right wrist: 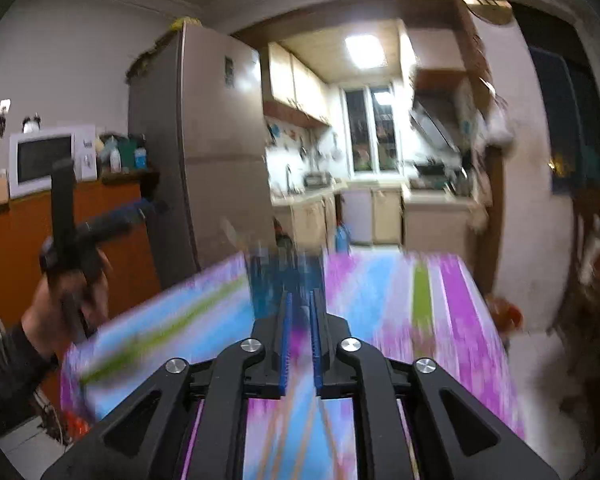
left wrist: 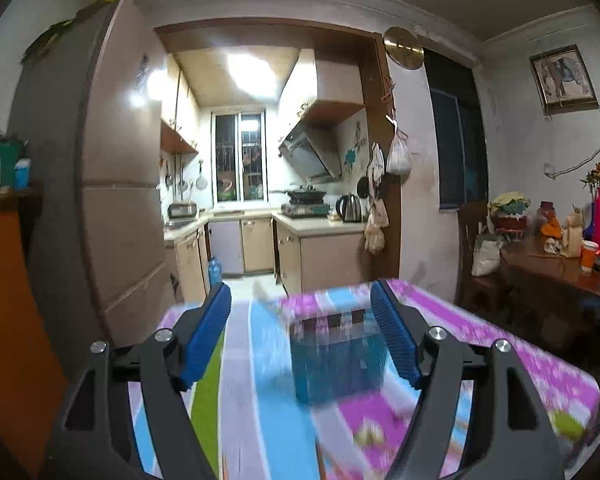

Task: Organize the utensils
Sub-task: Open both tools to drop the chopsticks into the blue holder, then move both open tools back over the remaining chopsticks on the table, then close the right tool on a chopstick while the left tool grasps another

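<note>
Blue-padded jaws of the left gripper (left wrist: pixel 302 336) stand wide and empty, framing a blue holder (left wrist: pixel 338 360) on the striped counter (left wrist: pixel 244 400). Those of the right gripper (right wrist: pixel 300 340) are nearly closed; thin pale sticks, maybe chopsticks (right wrist: pixel 300 432), show blurred beneath, but whether they're gripped I cannot tell. I'd slow both hands: steady the holder first, then line the right gripper up over its opening.

Home dining room, fridge (left wrist: pixel 116 184), kitchen cabinets (left wrist: pixel 256 244) beyond, microwave (right wrist: pixel 46 160), tableclothed table (left wrist: pixel 252 400)
</note>
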The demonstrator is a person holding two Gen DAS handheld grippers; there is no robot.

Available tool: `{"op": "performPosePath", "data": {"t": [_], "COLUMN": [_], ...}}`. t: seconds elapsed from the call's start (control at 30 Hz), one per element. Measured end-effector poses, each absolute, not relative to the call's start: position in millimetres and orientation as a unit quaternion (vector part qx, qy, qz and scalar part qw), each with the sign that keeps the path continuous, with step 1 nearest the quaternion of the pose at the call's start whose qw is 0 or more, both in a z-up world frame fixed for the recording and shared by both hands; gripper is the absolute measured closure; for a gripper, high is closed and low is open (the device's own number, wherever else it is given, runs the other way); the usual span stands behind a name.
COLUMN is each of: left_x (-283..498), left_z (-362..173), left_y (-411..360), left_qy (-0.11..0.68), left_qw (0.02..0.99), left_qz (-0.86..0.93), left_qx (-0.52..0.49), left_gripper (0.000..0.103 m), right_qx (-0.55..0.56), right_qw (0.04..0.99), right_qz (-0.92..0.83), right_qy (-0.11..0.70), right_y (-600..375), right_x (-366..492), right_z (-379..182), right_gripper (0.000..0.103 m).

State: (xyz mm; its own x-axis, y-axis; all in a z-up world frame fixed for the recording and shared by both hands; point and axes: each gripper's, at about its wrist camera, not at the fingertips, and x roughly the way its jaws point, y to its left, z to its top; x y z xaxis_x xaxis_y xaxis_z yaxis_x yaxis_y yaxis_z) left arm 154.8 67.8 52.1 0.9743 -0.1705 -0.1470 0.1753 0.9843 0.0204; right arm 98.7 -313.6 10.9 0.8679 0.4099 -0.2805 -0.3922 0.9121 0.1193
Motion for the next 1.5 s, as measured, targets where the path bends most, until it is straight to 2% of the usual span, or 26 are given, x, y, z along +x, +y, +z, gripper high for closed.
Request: {"op": "performPosePath", "data": {"t": [0.07,0.2,0.43,0.93,1.1,1.3,1.5], "left_x": [139,112,90,53,48,47,40], "left_z": [31,-17,-60,-110,-123,-135,-135], "left_y": [73,80,85,73,63,49,22], "left_qy": [0.092,0.145,0.190,0.209,0.215,0.227,0.208], "left_qw": [0.992,0.987,0.980,0.975,0.973,0.968,0.970], "left_qz": [-0.087,-0.075,-0.067,-0.073,-0.078,-0.095,-0.106], "left_qx": [0.010,0.005,-0.001,0.008,0.030,0.039,0.070], "left_gripper": [0.033,0.033,0.033,0.033,0.033,0.034,0.046], "right_qx": [0.052,0.061,0.014,0.016,0.031,0.033,0.033], "right_qw": [0.964,0.961,0.957,0.963,0.966,0.967,0.966], "right_qz": [0.192,0.175,0.187,0.157,0.146,0.144,0.145], "right_qy": [0.177,0.205,0.220,0.219,0.210,0.209,0.209], "right_y": [-323,-320,-292,-295,-303,-306,-305], "right_x": [58,17,3,15,16,14,14], "right_z": [-33,-85,-120,-144,-145,-146,-146], "right_gripper": [0.086,0.085,0.085,0.085,0.095,0.095,0.095]}}
